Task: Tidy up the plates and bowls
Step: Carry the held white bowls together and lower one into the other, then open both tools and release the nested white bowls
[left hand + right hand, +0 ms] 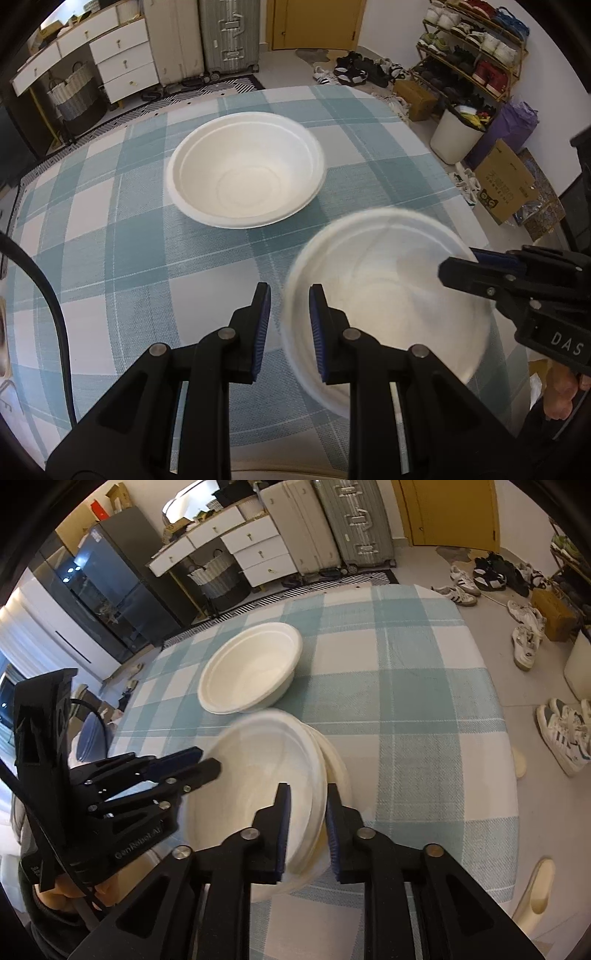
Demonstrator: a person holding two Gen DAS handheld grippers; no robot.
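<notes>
A white, round moulded-pulp bowl (pixel 245 170) sat upright on the blue-and-white checked tablecloth (pixel 110 229), towards twelve o'clock of the left gripper (pixel 290 325). That gripper's jaws were clenched on the left rim of the second white pulp bowl (pixel 388 295), which was held blurred above the cloth at about four o'clock of the resting bowl. The right gripper (pixel 306 827) straddled the opposite rim, where two nested rims showed; whether its pads still pressed was unclear. Judged risk: a slackening right grip could tilt the bowl, separating the nested pieces or dropping them off-centre.
</notes>
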